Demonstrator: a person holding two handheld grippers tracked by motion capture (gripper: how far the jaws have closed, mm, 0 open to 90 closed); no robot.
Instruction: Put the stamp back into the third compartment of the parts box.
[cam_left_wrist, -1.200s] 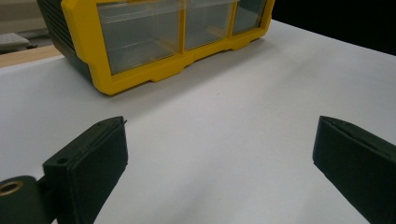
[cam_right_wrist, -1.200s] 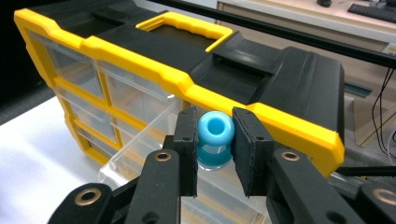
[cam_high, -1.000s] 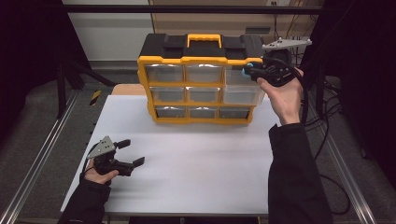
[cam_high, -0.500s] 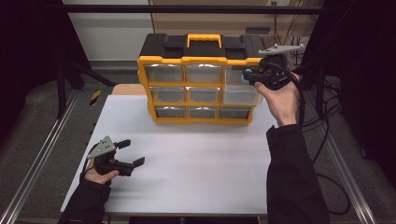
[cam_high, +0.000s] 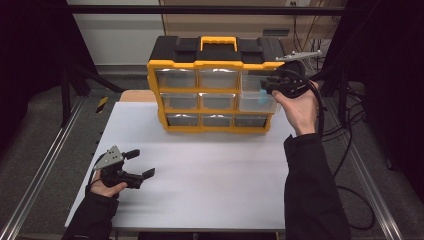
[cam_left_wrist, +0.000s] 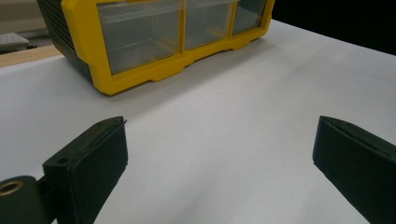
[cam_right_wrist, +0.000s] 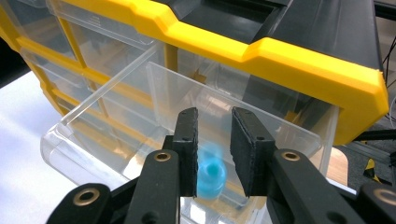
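A yellow and black drawer cabinet (cam_high: 215, 65) stands at the back of the white table (cam_high: 210, 175). Its top right clear drawer (cam_high: 250, 103) is pulled out. My right gripper (cam_high: 271, 86) hovers just above that drawer, jaws a little apart. A small blue piece (cam_high: 262, 96) is inside the drawer space below the jaws. In the right gripper view the blue piece (cam_right_wrist: 211, 176) is blurred, below the gap of my right gripper (cam_right_wrist: 215, 114), over the drawer (cam_right_wrist: 93, 140). My left gripper (cam_high: 142, 163) rests open on the table at front left, nothing between its jaws (cam_left_wrist: 219, 126).
The cabinet's other drawers (cam_high: 217, 100) are closed. A wooden board (cam_high: 134, 95) lies behind the table's left corner, and a yellow-black strip (cam_high: 102, 104) on the floor beside it. Cables (cam_high: 350, 130) hang at the right. Metal rails (cam_high: 45, 170) flank the table.
The right gripper has come down and left over the pulled-out drawer. The blue piece, earlier at the jaw tips, is now lower, inside the drawer. The left gripper has not moved.
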